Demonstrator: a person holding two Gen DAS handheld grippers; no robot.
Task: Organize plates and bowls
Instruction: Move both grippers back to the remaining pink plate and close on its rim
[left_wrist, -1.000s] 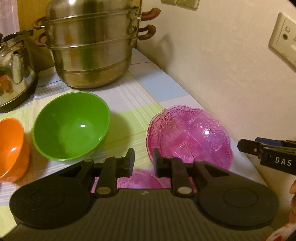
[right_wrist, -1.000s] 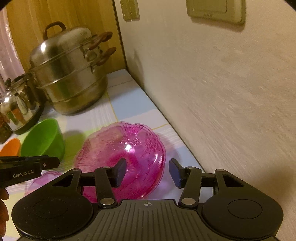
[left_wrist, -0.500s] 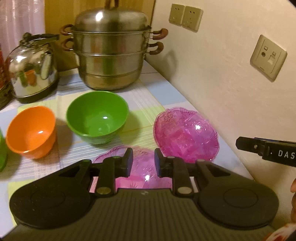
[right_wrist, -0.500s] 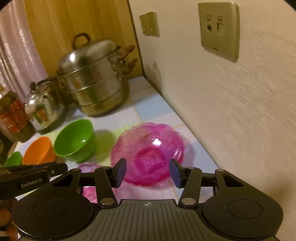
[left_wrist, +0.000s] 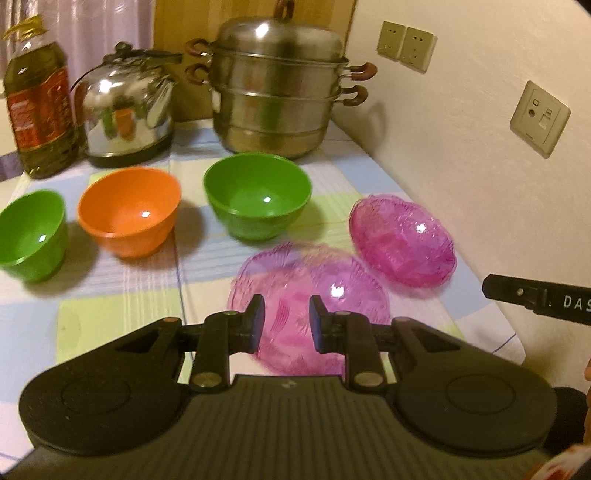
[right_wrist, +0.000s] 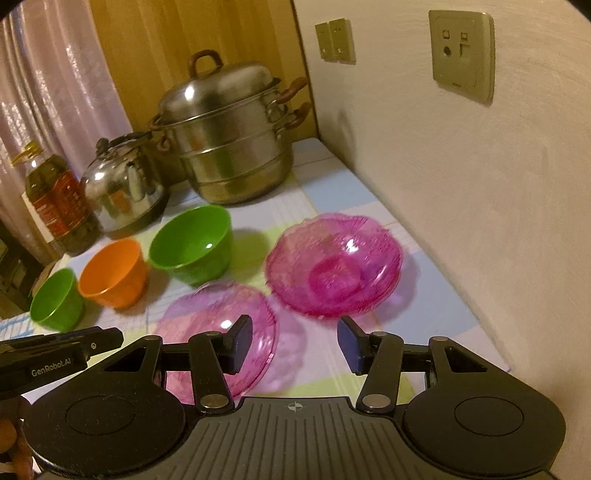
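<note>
Checked cloth (left_wrist: 122, 306) on the counter now shows more: both grippers were drawn back and up. Left gripper (left_wrist: 284, 321) jaws, just opened slightly, are narrowly apart and empty above near pink dish (left_wrist: 291, 273). Right gripper (right_wrist: 293, 343) is held apart, empty. Far pink dish (right_wrist: 334, 266) sits beside the wall; bowls (left_wrist: 129, 210) remain unstacked.

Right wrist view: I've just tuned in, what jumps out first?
Two pink glass dishes: one by the wall, the other nearer, behind the right gripper, whose jaws stand open and empty. To their left, a green bowl, an orange bowl and a smaller green bowl sit in a row.
</note>
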